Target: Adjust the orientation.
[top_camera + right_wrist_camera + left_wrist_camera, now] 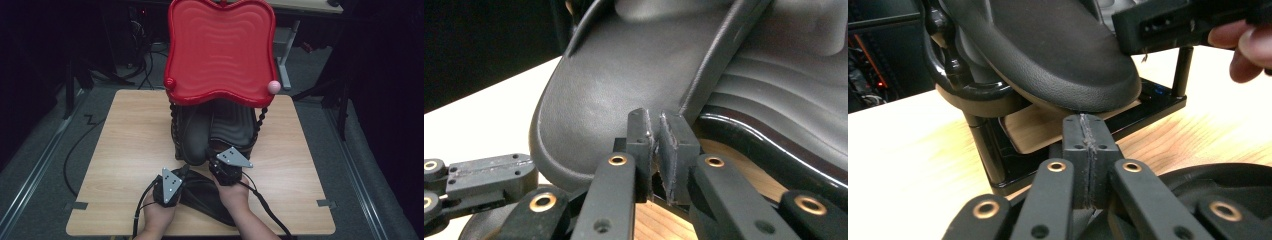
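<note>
A small black rack (176, 140) with beaded posts stands mid-table and carries a red wavy tray (220, 50) on top. Two black shoes (200, 135) lie on its lower shelf, toes toward me. A third black shoe (205, 195) lies on the table between my hands. My left gripper (183, 171) is shut just below the left shoe's toe (1058, 55), with nothing visible between its jaws (1087, 122). The right gripper (218, 163) has its jaws pressed almost together at the rim of that same shoe (624, 85), right at the rack's front edge (764, 145).
The wooden table (130, 140) has bare room to the left and right of the rack. A pink ball (273, 86) caps the tray's right corner. Cables (75, 160) trail over the table's left edge and the floor. The rack's wooden shelf (1038, 130) sits low.
</note>
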Demonstrator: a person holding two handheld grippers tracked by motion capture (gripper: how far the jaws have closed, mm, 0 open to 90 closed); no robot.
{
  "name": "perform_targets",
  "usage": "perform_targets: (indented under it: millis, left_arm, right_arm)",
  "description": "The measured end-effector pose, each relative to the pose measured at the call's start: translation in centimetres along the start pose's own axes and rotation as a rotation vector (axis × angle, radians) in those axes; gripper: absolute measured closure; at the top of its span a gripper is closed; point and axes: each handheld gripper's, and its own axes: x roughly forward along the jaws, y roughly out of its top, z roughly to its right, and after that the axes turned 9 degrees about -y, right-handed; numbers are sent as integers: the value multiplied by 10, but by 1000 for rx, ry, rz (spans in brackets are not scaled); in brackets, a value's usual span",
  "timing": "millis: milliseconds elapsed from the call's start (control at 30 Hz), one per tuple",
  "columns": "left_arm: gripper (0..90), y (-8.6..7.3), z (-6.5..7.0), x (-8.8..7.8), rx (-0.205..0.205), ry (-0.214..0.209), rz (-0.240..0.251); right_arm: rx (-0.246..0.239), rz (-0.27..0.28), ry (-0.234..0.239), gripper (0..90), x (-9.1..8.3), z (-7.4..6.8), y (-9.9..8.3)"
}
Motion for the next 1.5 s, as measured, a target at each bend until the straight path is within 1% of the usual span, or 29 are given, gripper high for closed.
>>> perform_targets:
  millis: [67, 133, 200, 267, 400, 500, 567, 633, 733, 833, 900, 1033, 1100, 1167, 1233, 1300, 1367, 1433, 1500]
  left_arm:
    - [899, 0, -1, 0, -3, -5, 1]
    - [899, 0, -1, -1, -3, 1, 2]
    - [899, -1, -2, -1, -9, -3, 4]
    - [899, -1, -2, -1, -7, -2, 4]
    - [900, -1, -2, 0, -1, -1, 3]
    - [900, -1, -1, -1, 4, 4, 6]
    - [900, 0, -1, -2, 3, 10, 15]
    - [900, 0, -3, -3, -6, 9, 19]
    - [900, 3, -6, 0, 6, 16, 20]
    - [900, 6, -9, 4, 13, 22, 26]
    - [900, 7, -11, 6, 17, 25, 24]
    - [900, 11, -16, 11, 7, 33, 19]
    - [900, 14, -16, 13, 6, 35, 18]
    - [900, 16, -15, 16, 10, 37, 17]
    - [900, 16, -15, 18, 5, 38, 24]
    - [900, 15, -15, 19, 7, 40, 28]
    - [900, 15, -16, 20, 6, 47, 35]
    - [900, 17, -17, 22, -8, 57, 37]
    - [900, 20, -18, 24, -13, 63, 33]
  right_arm:
    - [4, 3, 4, 831, 0, 1, 0]
    - [6, 7, 7, 831, 0, 1, 0]
    - [9, 14, 16, 827, -1, 0, 0]
    - [13, 14, 28, 824, -3, -1, 0]
    - [6, 20, 57, 813, -8, -5, -4]
    - [-13, 29, 68, 803, -15, -10, -8]
    - [-13, 31, 71, 797, -18, -11, -10]
    - [-13, 27, 73, 790, -20, -11, -12]
    - [-35, 16, 75, 786, -20, -12, -13]
    - [-32, -3, 88, 785, -16, -13, -14]
    - [-35, -15, 87, 784, -13, -13, -14]
    - [-42, -8, 70, 779, -6, -12, -8]
    - [-36, -7, 70, 775, -6, -11, -7]
    - [-23, -3, 75, 769, -11, -8, -6]
    - [-38, 11, 77, 764, -23, -2, -7]
    - [-45, 19, 69, 760, -37, 9, -11]
    - [-41, 16, 40, 756, -52, 25, -15]
    - [-36, 21, 3, 752, -67, 46, -18]
    - [-25, 24, -38, 749, -84, 67, -22]
